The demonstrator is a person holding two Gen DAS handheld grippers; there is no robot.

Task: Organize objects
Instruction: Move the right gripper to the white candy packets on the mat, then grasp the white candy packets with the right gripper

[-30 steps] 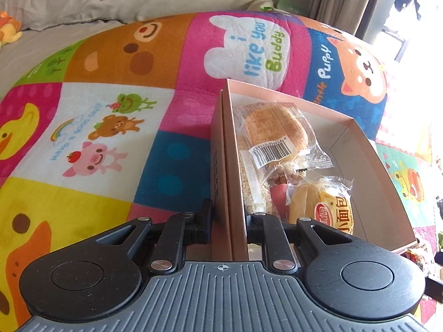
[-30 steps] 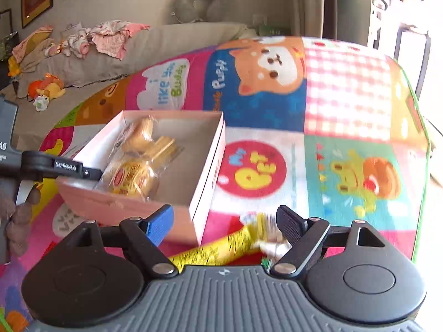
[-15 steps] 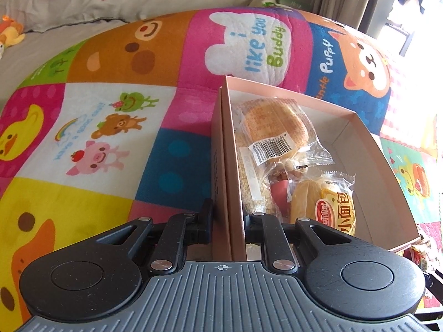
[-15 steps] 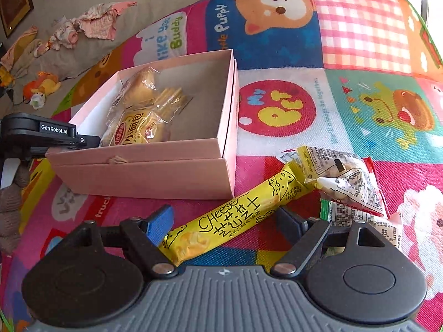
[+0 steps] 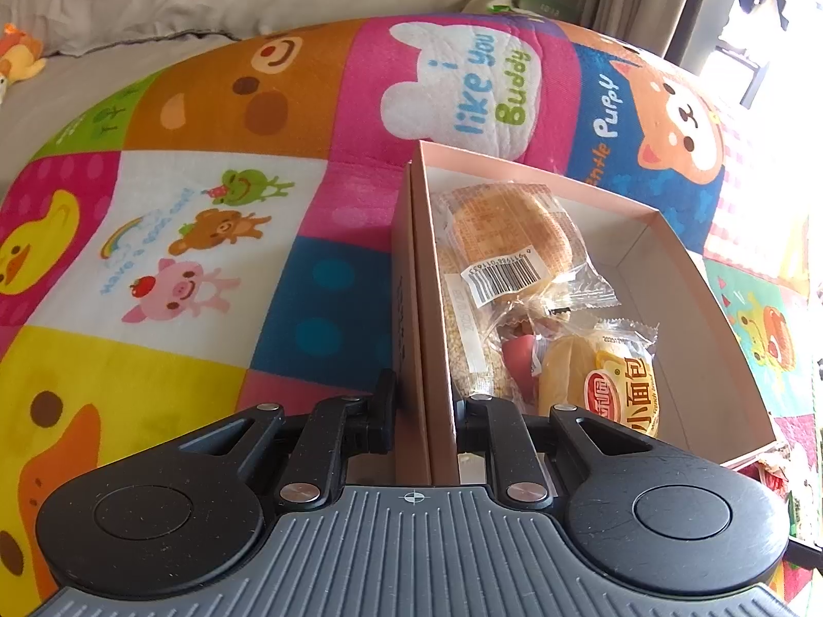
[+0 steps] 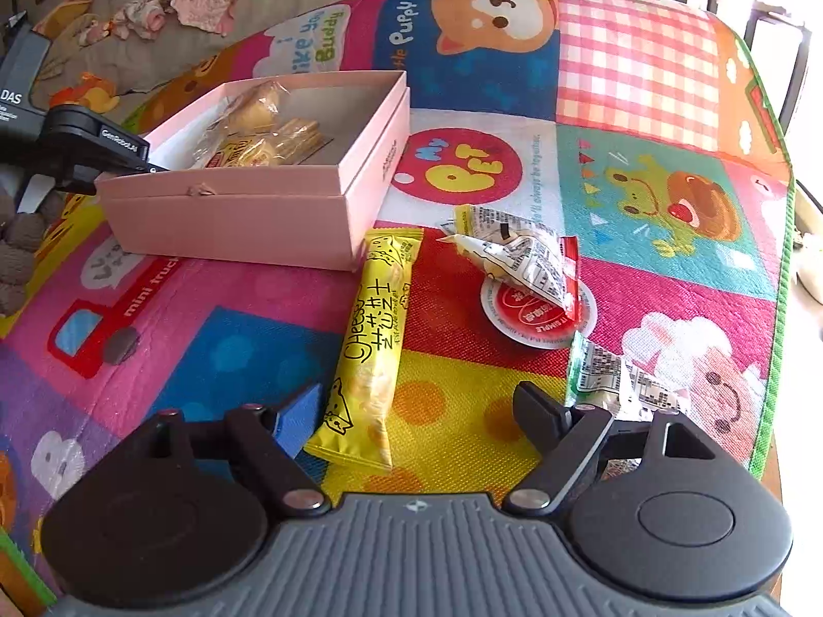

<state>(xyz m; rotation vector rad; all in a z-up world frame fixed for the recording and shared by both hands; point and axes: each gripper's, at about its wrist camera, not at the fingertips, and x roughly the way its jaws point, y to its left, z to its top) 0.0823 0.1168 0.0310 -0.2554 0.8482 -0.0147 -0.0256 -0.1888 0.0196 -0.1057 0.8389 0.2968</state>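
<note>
On a colourful play mat point(image 6: 643, 82), the left gripper point(image 5: 426, 411) has its jaws clamped on the near wall of the pink box point(image 6: 231, 216) at ten o'clock. The right gripper point(image 6: 411, 411), jaws apart and just closing, straddles the near end of the yellow cheese snack point(image 6: 373, 339) without pressing it. Open mat lies toward two o'clock.

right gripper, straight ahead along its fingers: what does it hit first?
Most likely the yellow cheese stick packet: the right gripper is open, its jaws have just been closing a little, and the packet's near end already lies between the fingers, nearer the blue pad. Contact isn't visible yet; depth is unclear.
</note>
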